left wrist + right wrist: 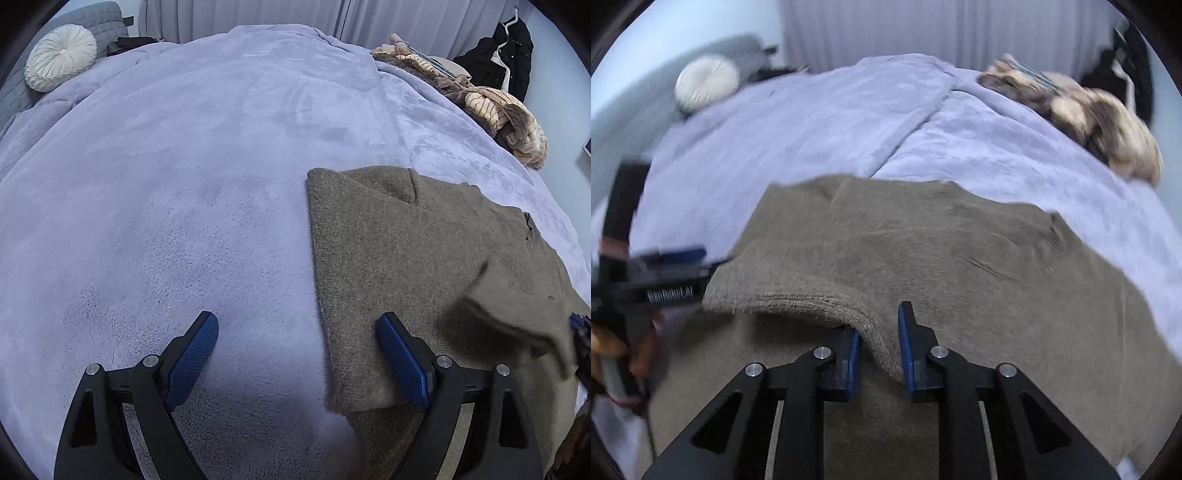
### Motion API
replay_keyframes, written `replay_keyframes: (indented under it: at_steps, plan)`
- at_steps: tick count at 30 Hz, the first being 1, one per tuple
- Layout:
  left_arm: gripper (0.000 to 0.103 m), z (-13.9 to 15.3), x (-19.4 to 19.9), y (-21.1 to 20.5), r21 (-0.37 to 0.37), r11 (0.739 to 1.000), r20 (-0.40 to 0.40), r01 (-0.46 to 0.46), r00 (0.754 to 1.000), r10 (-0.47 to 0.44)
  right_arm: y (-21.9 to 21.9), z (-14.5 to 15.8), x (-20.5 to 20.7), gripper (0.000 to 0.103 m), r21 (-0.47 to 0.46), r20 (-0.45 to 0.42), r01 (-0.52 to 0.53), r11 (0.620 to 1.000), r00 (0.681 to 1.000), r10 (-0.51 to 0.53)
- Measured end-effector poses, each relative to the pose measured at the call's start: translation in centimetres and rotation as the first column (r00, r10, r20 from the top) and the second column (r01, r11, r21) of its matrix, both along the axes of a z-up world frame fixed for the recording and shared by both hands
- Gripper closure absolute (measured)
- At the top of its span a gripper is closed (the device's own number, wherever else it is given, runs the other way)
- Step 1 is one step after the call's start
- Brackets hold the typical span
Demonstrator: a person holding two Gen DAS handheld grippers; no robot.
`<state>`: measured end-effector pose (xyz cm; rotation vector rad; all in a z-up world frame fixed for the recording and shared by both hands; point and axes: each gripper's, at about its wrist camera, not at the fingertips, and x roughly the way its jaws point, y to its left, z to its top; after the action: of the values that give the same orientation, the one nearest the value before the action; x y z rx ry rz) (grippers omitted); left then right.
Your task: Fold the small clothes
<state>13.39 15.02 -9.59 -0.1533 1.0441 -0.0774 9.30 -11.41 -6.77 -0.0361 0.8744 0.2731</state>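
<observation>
A brown knit sweater [399,258] lies partly folded on the lilac blanket [184,184]. My left gripper [297,325] is open and empty, low over the blanket at the sweater's left edge, its right finger over the knit. In the right wrist view the sweater [923,251] fills the middle. My right gripper [879,325] has its jaws narrowly apart with the ribbed sleeve cuff [827,299] draped between them, lifted over the sweater body. The left gripper [665,273] shows blurred at the left of the right wrist view.
A pile of tan and brown striped clothes [491,103] lies at the bed's far right. A round white cushion [61,57] leans on a grey headboard far left. A black jacket [506,55] hangs by the curtains.
</observation>
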Motion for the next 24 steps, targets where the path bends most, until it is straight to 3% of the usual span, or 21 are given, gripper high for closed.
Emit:
replay_keyframes:
  at_steps: [2, 5, 7, 11, 12, 13, 15, 16, 17, 21, 24]
  plan:
    - [0.014, 0.1, 0.7, 0.0, -0.007, 1.000, -0.010, 0.008, 1.000, -0.008, -4.9, 0.0, 0.0, 0.084, 0.170, -0.024, 0.146, 0.975, 0.989, -0.144]
    - [0.014, 0.3, 1.6, -0.3, -0.011, 1.000, -0.020, 0.019, 1.000, -0.020, -13.4, -2.5, -0.1, 0.077, 0.402, -0.187, 0.389, 0.829, 0.921, -0.342]
    - [0.014, 0.2, 2.3, -0.6, -0.013, 1.000, -0.026, 0.021, 0.999, -0.021, -16.3, -4.0, -0.3, 0.074, 0.451, -0.262, 0.465, 0.762, 0.885, -0.385]
    - [0.015, -0.3, 3.9, -1.3, -0.041, 0.999, -0.061, 0.014, 0.998, -0.017, -18.7, -4.9, -1.3, 0.042, 0.590, -0.278, 0.460, 0.664, 0.887, -0.367]
    - [0.027, -0.3, 4.1, -1.3, -0.049, 0.999, -0.065, 0.014, 0.998, -0.017, -18.6, -4.7, -1.1, 0.040, 0.599, -0.279, 0.455, 0.659, 0.890, -0.361]
    - [0.054, -0.2, 4.3, -1.4, -0.063, 0.998, -0.064, 0.022, 0.998, -0.026, -18.4, -4.7, -0.7, 0.039, 0.594, -0.283, 0.456, 0.663, 0.890, -0.359]
    - [0.086, 0.4, 4.5, -1.4, -0.073, 0.997, -0.060, 0.026, 0.998, -0.031, -18.0, -4.6, 0.2, 0.045, 0.572, -0.293, 0.470, 0.672, 0.883, -0.368]
    - [0.094, 0.7, 4.5, -1.2, -0.081, 0.996, -0.047, 0.024, 0.998, -0.028, -17.7, -4.4, 0.7, 0.079, 0.551, -0.293, 0.472, 0.688, 0.881, -0.371]
    - [0.094, 1.1, 4.4, -0.7, -0.114, 0.993, -0.033, 0.023, 0.999, -0.027, -17.1, -4.0, 1.4, 0.095, 0.533, -0.283, 0.460, 0.711, 0.888, -0.362]
    - [0.094, 0.5, 4.2, 0.2, -0.141, 0.990, -0.029, 0.006, 1.000, -0.011, -15.5, -0.9, 1.9, 0.095, 0.517, -0.158, 0.339, 0.787, 0.940, -0.301]
    - [0.094, 0.3, 4.0, 0.0, -0.124, 0.992, -0.021, -0.002, 1.000, -0.001, -16.2, -1.7, 2.1, 0.095, 0.450, -0.192, 0.407, 0.795, 0.913, -0.359]
